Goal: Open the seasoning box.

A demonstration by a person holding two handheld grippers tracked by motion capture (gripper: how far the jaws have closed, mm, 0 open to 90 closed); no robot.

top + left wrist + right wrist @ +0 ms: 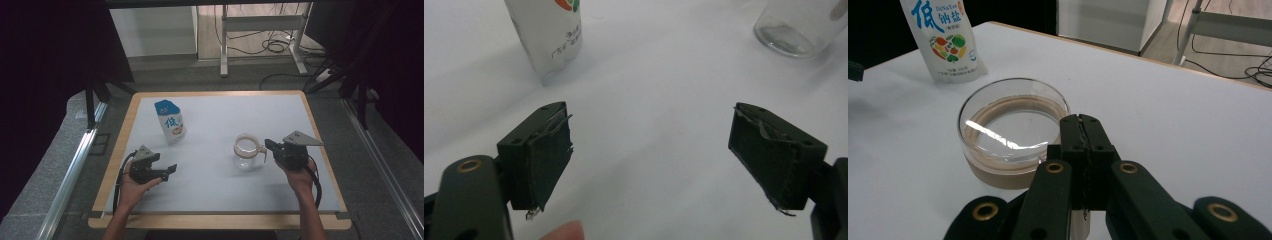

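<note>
The glass pitcher (pixel 247 151) stands upright toward the desk's (pixel 215 197) right edge, its handle (pixel 261 148) pointing at the right tool (pixel 268 145), which is clamped tight on that handle. The left tool (pixel 171 170) gapes wide and empty near the front-left corner, with the salt pouch (pixel 170 121) beyond it.

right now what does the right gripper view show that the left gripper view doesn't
Right gripper view: the right gripper with jaws closed at the glass jar's handle side, the jar's open rim with its brown band, the salt pouch's printed front, and a table edge with floor cables beyond.

Left gripper view: the left gripper with jaws wide apart and nothing between them, plus a fingertip.

Both: the glass jar, the salt pouch and the white tabletop.
</note>
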